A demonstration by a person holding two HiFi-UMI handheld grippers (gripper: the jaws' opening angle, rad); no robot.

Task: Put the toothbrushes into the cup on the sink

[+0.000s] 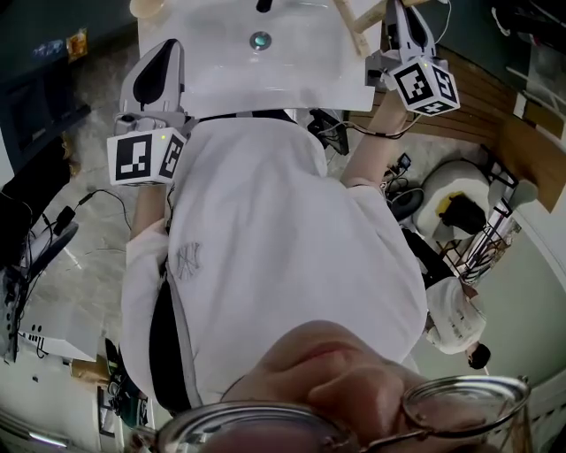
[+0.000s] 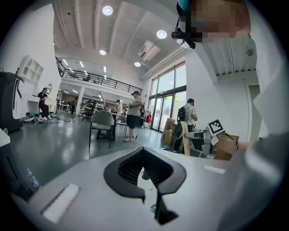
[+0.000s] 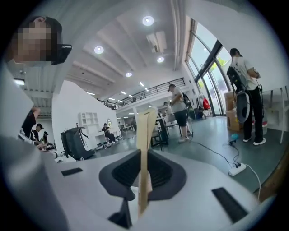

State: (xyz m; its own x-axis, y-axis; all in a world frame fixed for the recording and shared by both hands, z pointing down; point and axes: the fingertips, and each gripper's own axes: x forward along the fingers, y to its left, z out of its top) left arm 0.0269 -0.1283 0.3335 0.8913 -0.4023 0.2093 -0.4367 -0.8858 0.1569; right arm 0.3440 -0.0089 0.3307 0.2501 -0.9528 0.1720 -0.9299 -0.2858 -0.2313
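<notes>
In the head view a white sink [image 1: 292, 66] with a round drain [image 1: 260, 40] lies at the top, in front of the person's white shirt. My right gripper [image 1: 400, 12] is raised over the sink's right corner, shut on a pale wooden toothbrush [image 1: 354, 31] that slants across the rim. In the right gripper view that toothbrush [image 3: 144, 135] stands upright, pinched between the dark pads of the right gripper [image 3: 143, 159]. My left gripper [image 1: 163, 55] hovers by the sink's left edge; in its own view the left gripper [image 2: 143, 155] is shut with nothing held. A beige rounded thing [image 1: 150, 7] is cut off at the top edge.
Wooden panelling [image 1: 495, 106] stands right of the sink, with cables [image 1: 389, 133] and a white and yellow object [image 1: 460, 205] on the floor below it. More cables and white boxes [image 1: 40, 336] lie at left. Behind is a wide hall with chairs [image 2: 103, 124] and several people.
</notes>
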